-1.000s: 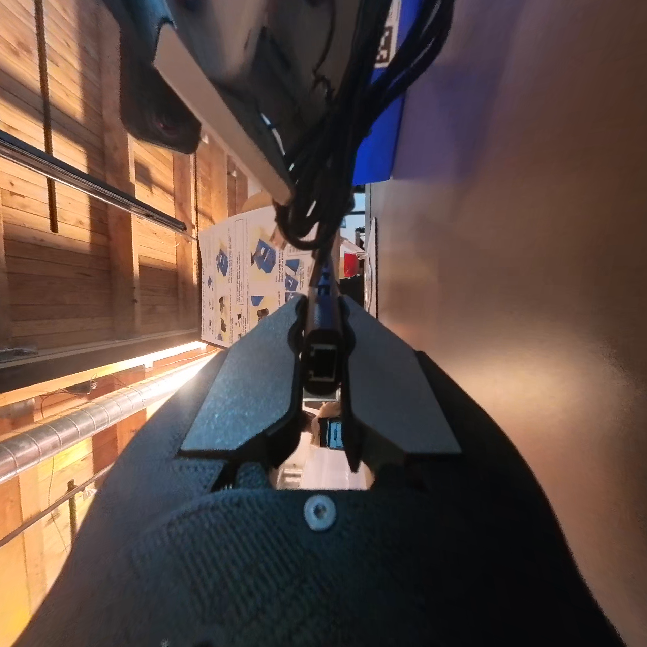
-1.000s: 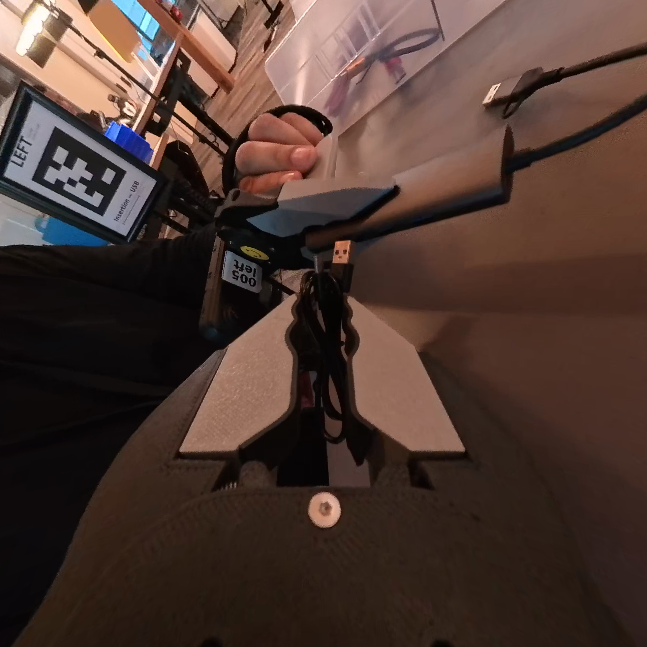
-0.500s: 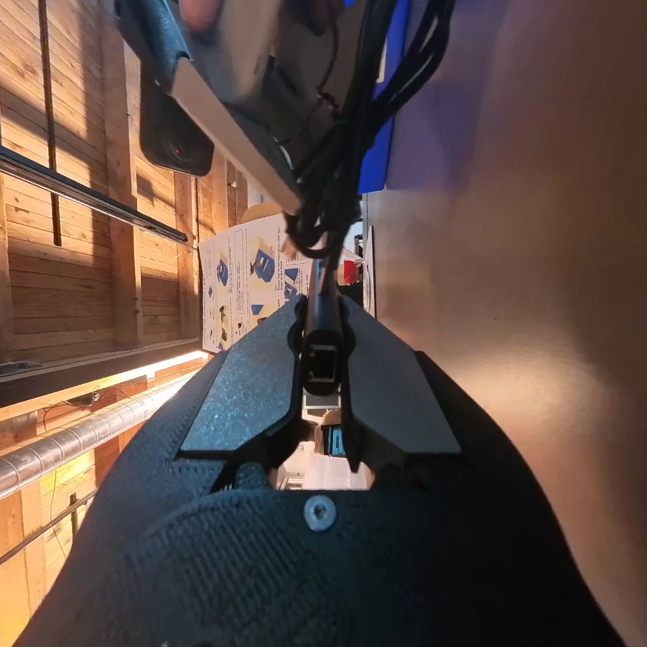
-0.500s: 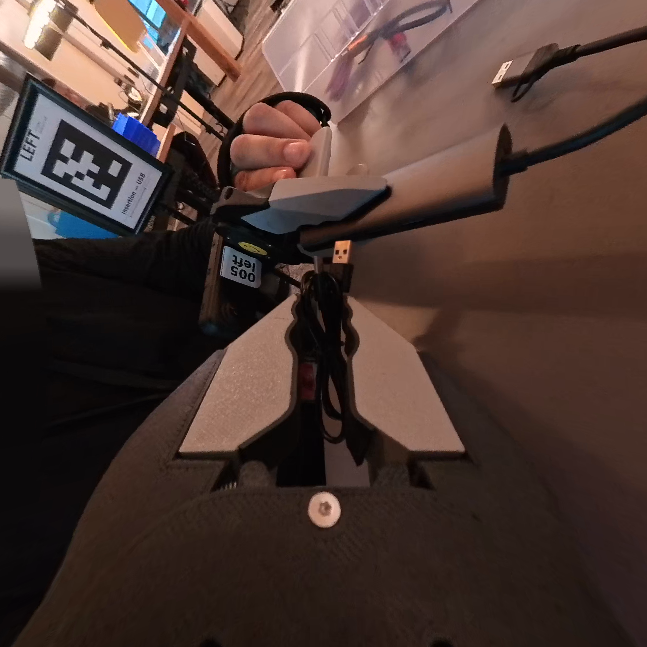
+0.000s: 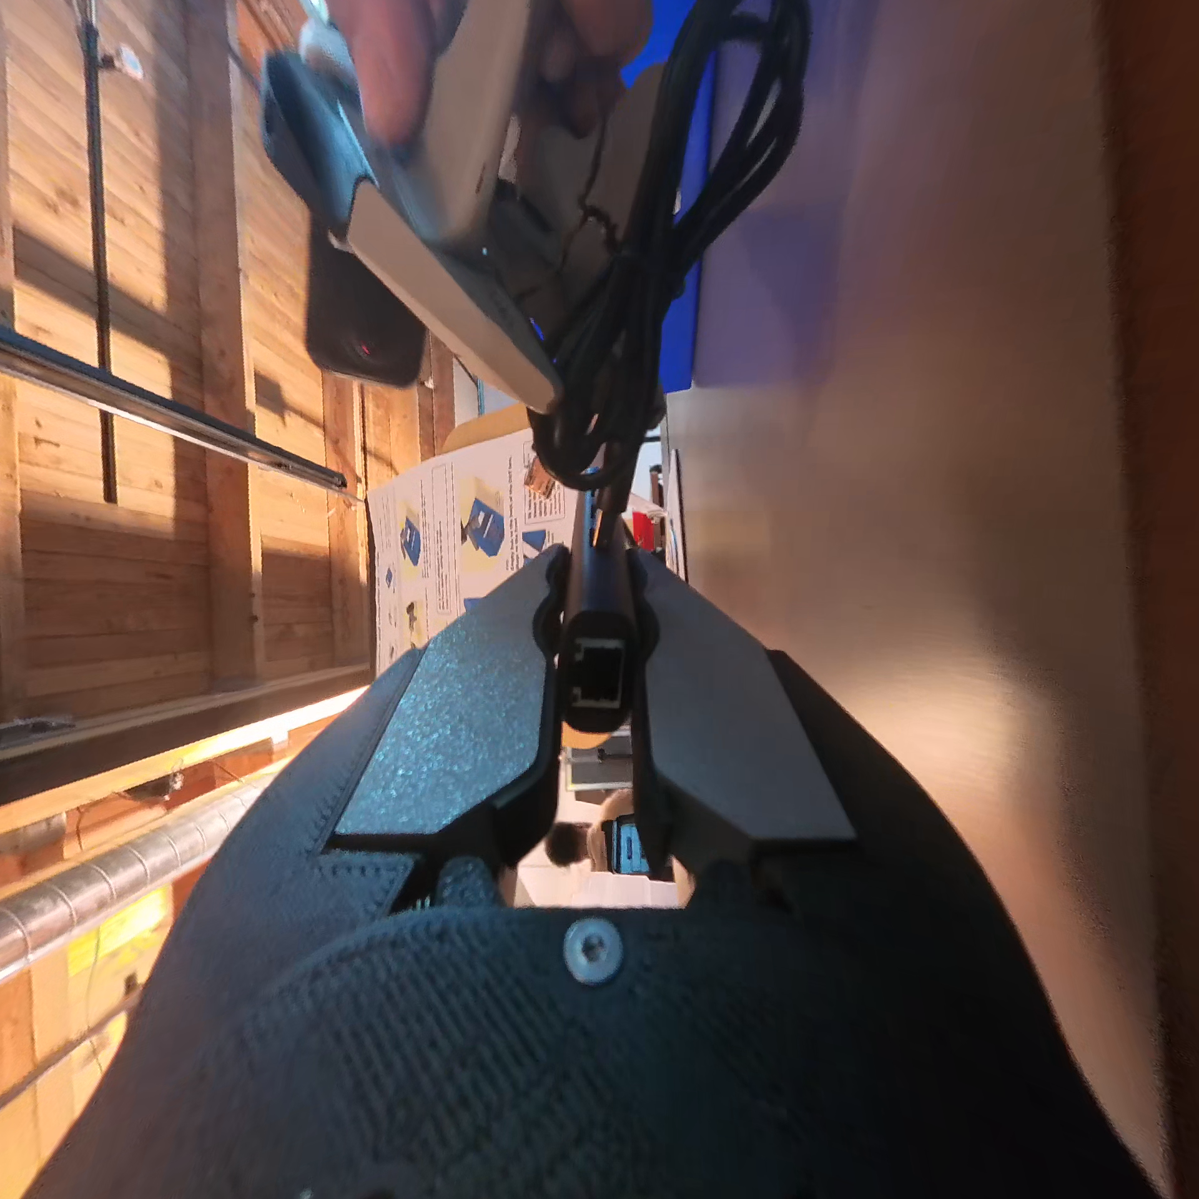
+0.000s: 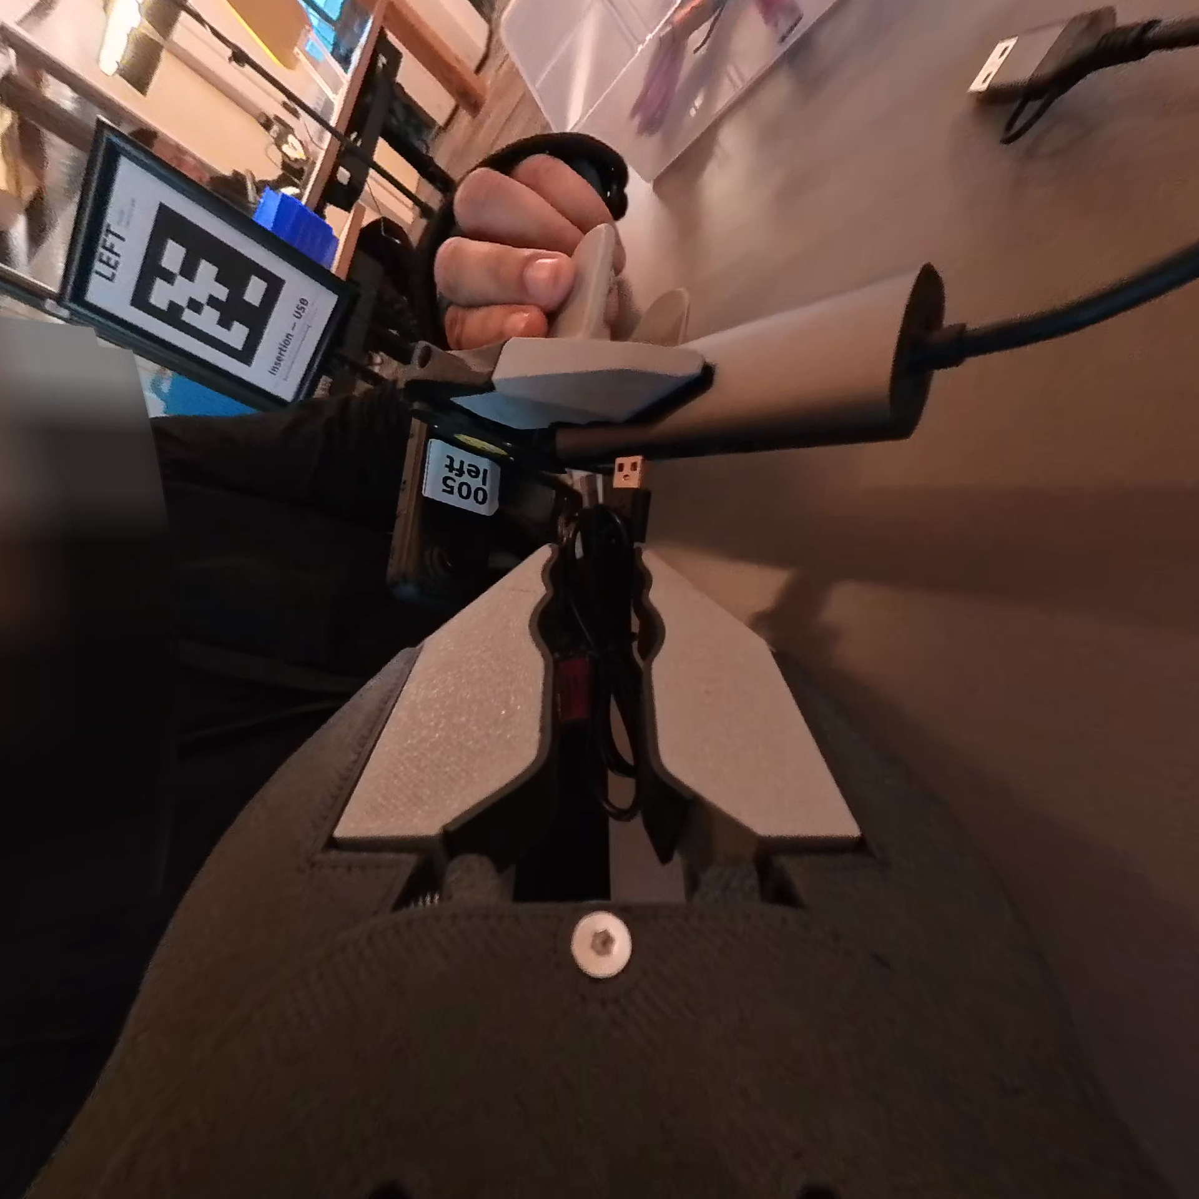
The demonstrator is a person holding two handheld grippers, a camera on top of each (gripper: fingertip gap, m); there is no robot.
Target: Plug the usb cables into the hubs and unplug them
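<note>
My left gripper (image 5: 593, 571) is shut on a grey USB hub (image 5: 593, 671), seen end-on with a square port facing the camera. In the right wrist view the hub (image 6: 778, 376) is held level above the table, its own black lead (image 6: 1070, 311) running off right. My right gripper (image 6: 593, 558) is shut on a coiled black USB cable (image 6: 603, 649). Its copper-coloured plug (image 6: 629, 473) sticks out just under the hub's long side, not inserted. In the left wrist view the cable bundle (image 5: 649, 259) hangs close above the hub.
Another grey USB plug on a black lead (image 6: 1012, 65) lies on the brown table (image 6: 973, 649) at the far right. A clear plastic box (image 6: 649, 78) sits behind. A framed marker sign (image 6: 194, 292) stands at left. A person's hand (image 6: 506, 272) grips the left tool. One gripper's finger ends stand about 6 centimeters off the other's.
The two grippers have drawn closer together. The right gripper and its cable bundle now loom larger over the hub, and the plug stays just under the hub's side.
</note>
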